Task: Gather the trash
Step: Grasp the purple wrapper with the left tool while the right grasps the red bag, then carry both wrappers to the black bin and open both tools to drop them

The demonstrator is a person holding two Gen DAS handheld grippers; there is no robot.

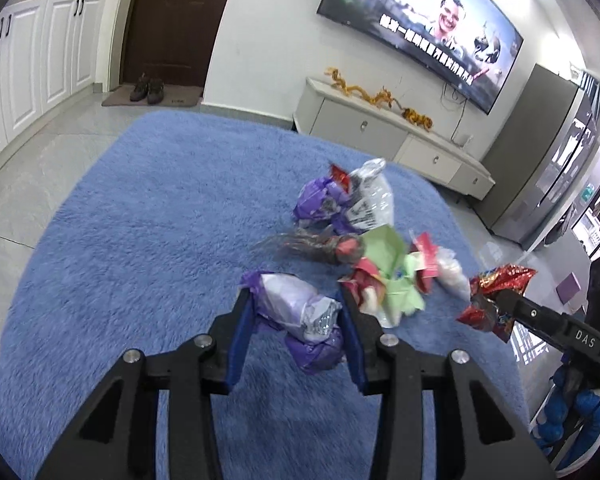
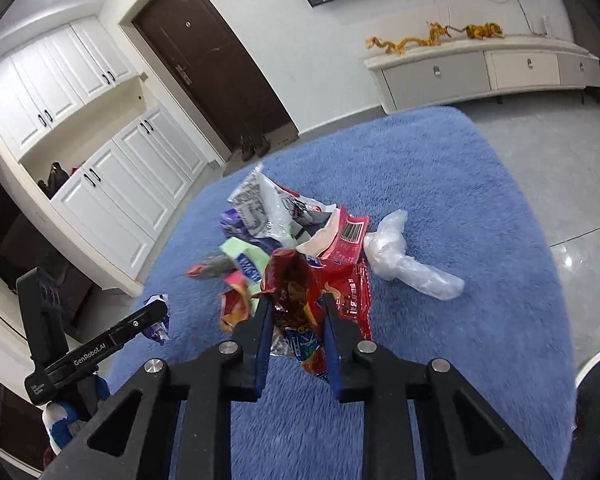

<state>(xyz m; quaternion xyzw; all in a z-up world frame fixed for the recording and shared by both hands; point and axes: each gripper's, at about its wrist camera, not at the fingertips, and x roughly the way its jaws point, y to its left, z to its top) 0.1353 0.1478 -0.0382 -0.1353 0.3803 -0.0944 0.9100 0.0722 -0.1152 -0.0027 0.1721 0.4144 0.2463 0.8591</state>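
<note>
i've got both tools loaded: my left gripper (image 1: 298,312) is clenched on a crumpled purple-and-white wrapper (image 1: 296,312), pinched between the blue pads, and my right gripper (image 2: 296,320) is clamped on a red foil snack bag (image 2: 296,300) that sticks up past the fingertips; both pieces look lifted off the pile, though i can't be sure the purple one is fully clear of the rug. i'd judge the job barely begun — most of the trash pile (image 1: 364,240) sits heaped on the shaggy blue rug (image 1: 140,220): a printed white bag (image 2: 260,204), a red packet with a barcode (image 2: 344,236), a green wrapper (image 1: 384,248), and a clear plastic bag (image 2: 404,260) lying just beside the heap; no bin shows in either view, so i can't tell where these go. around the rug is pale tiled floor (image 1: 32,168); a dark door (image 2: 216,52), white cabinets (image 2: 112,184), a low tv console (image 2: 488,72) and a wall tv (image 1: 420,28) ring the room.
</note>
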